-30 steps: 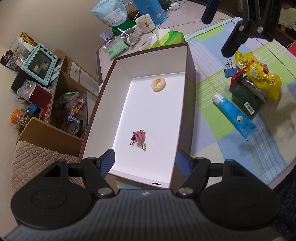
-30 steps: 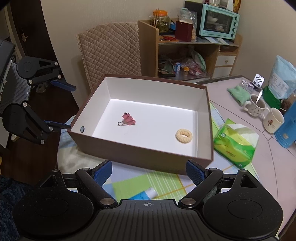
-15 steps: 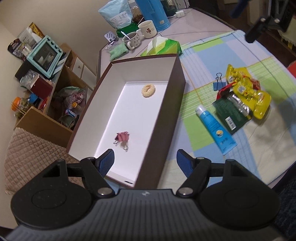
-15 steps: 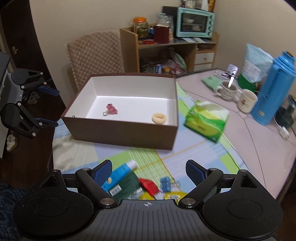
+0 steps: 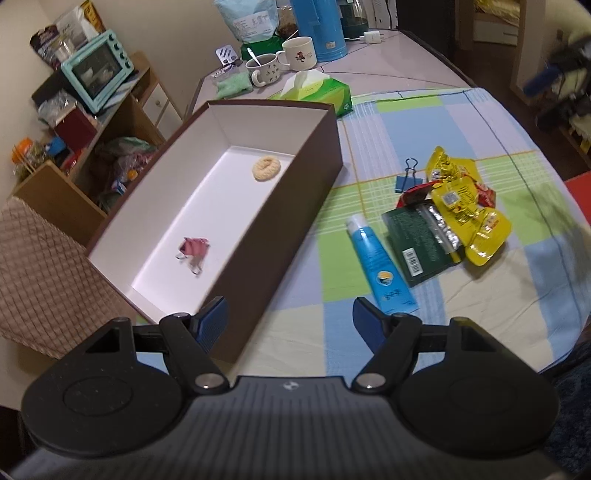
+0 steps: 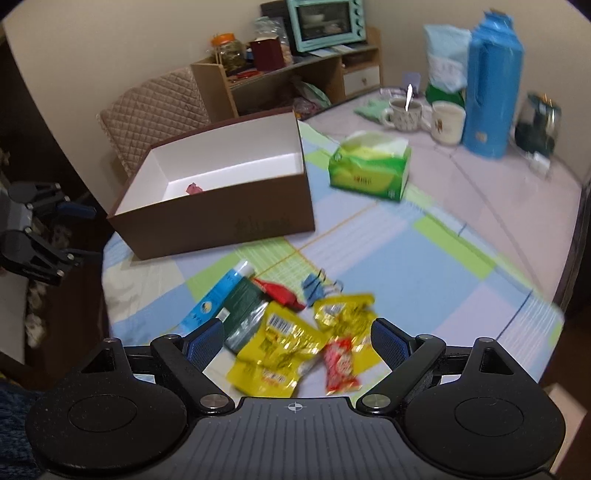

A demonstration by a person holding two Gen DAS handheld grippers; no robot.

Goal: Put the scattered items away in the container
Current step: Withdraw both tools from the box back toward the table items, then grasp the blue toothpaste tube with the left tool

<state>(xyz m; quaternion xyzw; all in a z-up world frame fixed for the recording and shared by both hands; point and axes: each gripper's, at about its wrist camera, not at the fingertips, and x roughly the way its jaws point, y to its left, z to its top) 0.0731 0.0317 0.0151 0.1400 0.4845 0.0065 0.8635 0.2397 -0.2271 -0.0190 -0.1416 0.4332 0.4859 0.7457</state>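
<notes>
1. A round table (image 5: pixel 388 92) fills both views, its near part covered by a checked cloth (image 5: pixel 424 122) of blue, green and cream squares.
2. A brown box (image 5: pixel 317 173) with white inside walls stands on the cloth at the table's left side; it holds a pink binder clip (image 5: pixel 194 249) near one end and a pale ring-shaped biscuit (image 5: pixel 266 168) near the other.
3. Behind the box are a quilted chair back (image 6: pixel 155 110), a wooden shelf unit (image 6: pixel 280 74) and a mint toaster oven (image 6: pixel 325 22).
4. At the far side of the table stand a blue thermos (image 6: pixel 491 81), two mugs (image 6: pixel 447 122) and a green tissue pack (image 6: pixel 369 170); the tissue pack lies just beyond the box's far corner.
5. The left gripper (image 5: pixel 290 323) hangs over the box's near corner, fingers spread wide with nothing between them.
6. The right gripper (image 6: pixel 297 341) hovers over the loose pile, also spread wide and empty.
7. The pile lies on the cloth, apart from the box: yellow snack packets (image 5: pixel 469 214), overlapping a dark green packet (image 5: pixel 417 236), with a red wrapper (image 6: pixel 341 365) among them.
8. A blue tube (image 5: pixel 380 262) lies just beside the green packet, on the box side.
9. A blue binder clip (image 5: pixel 406 179) sits at the pile's far edge, touching the yellow packets.
</notes>
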